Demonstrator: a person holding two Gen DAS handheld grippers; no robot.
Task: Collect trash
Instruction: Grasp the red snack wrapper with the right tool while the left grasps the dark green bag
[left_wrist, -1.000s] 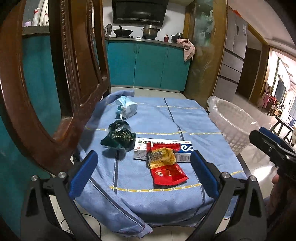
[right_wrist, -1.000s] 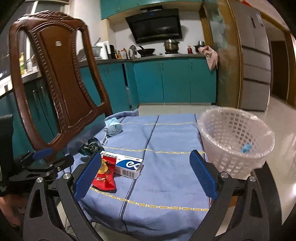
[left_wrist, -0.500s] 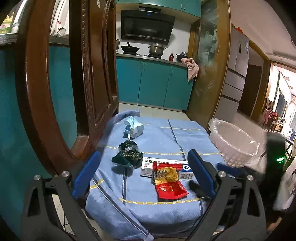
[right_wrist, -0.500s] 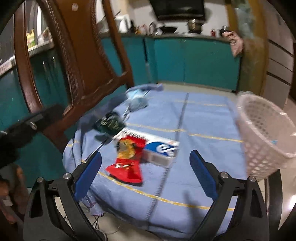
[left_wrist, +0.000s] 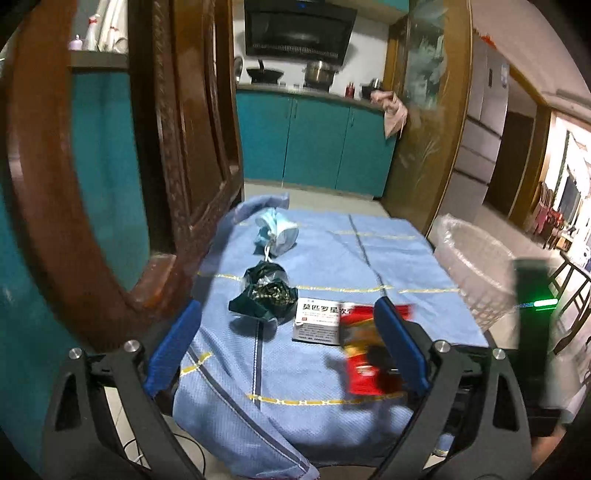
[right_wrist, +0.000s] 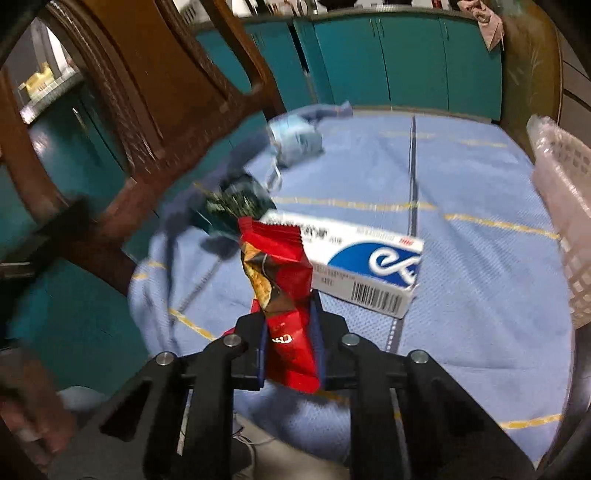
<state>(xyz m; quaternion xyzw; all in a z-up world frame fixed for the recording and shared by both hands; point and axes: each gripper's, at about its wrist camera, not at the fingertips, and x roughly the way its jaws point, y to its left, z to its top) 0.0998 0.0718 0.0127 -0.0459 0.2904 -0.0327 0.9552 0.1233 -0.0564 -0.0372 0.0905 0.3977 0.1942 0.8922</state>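
Teal kitchen cabinets (left_wrist: 314, 144) line the back wall, and up front a blue cloth (right_wrist: 461, 295) with yellow stripes covers the table. And the right gripper (right_wrist: 290, 332) has it! Its jaws have just been closing, and now they pinch the red snack wrapper (right_wrist: 284, 280) between the blue pads, the wrapper's crumpled top standing up out of the grip. Just behind it lies the white and blue medicine box (right_wrist: 369, 266) flat on the cloth, with the dark green wrapper (left_wrist: 264, 295) beside it and the crumpled blue face mask (left_wrist: 275, 230) farther back, near the carved wooden chair (left_wrist: 184, 147). Off to the right edge of the table sits the white mesh basket (left_wrist: 476, 266). The left gripper (left_wrist: 288, 339) hangs over the near edge with jaws spread wide, nothing between them.
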